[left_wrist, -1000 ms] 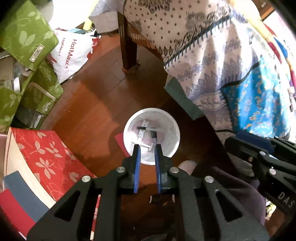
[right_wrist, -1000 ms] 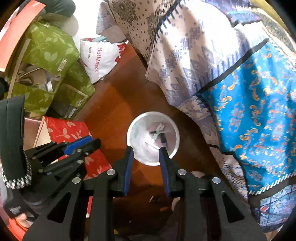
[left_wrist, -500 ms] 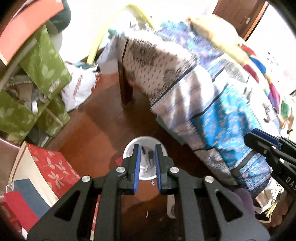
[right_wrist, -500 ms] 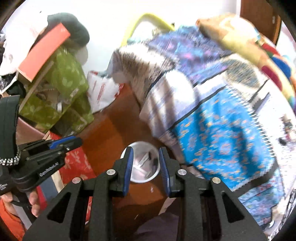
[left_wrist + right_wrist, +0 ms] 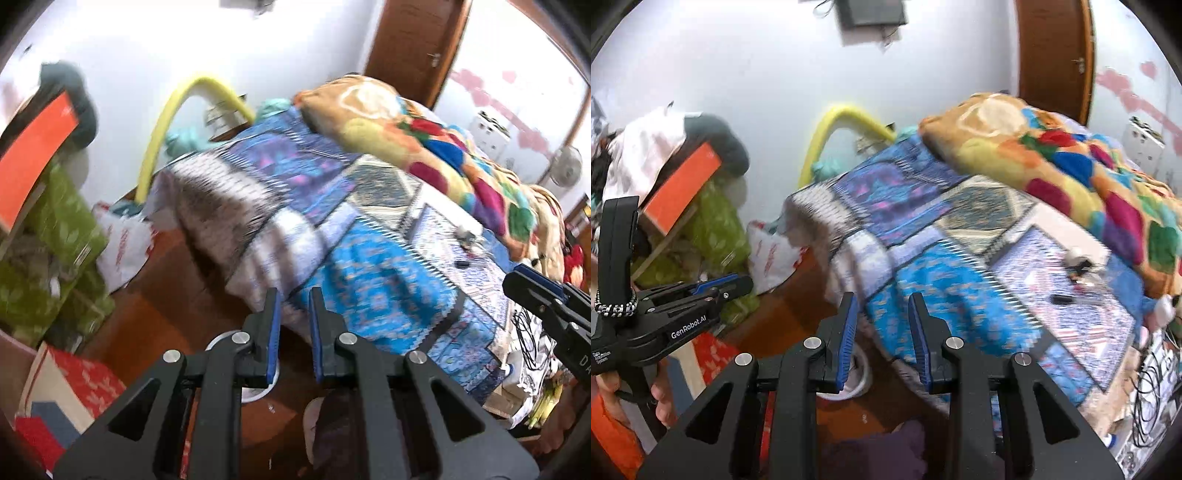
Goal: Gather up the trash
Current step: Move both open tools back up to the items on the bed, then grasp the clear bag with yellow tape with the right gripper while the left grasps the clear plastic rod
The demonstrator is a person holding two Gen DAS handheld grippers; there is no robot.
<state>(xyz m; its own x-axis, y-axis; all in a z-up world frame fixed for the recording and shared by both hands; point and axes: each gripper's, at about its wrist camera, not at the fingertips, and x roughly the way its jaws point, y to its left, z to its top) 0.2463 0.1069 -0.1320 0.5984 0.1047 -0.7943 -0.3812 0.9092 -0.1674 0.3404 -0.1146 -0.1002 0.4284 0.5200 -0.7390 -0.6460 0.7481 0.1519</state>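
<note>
My left gripper [image 5: 293, 295] is held up over the bed's edge, its blue pads a narrow gap apart with nothing between them. My right gripper [image 5: 882, 301] is beside it, open a little wider and also empty. The white trash bin [image 5: 255, 395] stands on the wooden floor below, mostly hidden behind my left fingers; in the right wrist view the bin [image 5: 860, 373] peeks out between the fingers. Small scraps of trash [image 5: 1078, 264] and a black piece [image 5: 1062, 299] lie on the bed cover, far ahead to the right. The same scraps [image 5: 467, 236] show in the left wrist view.
A bed with a patchwork cover [image 5: 369, 280] and a colourful blanket [image 5: 1071, 158] fills the right. Green bags [image 5: 55, 236], a white plastic bag [image 5: 772, 254] and a red flowered box [image 5: 85, 373] crowd the left. Cables [image 5: 1148, 391] lie at lower right.
Both grippers have risen and tilted up away from the white bin, which has slid to the bottom of each view. The bed top has come into sight. Jaw gaps are unchanged.
</note>
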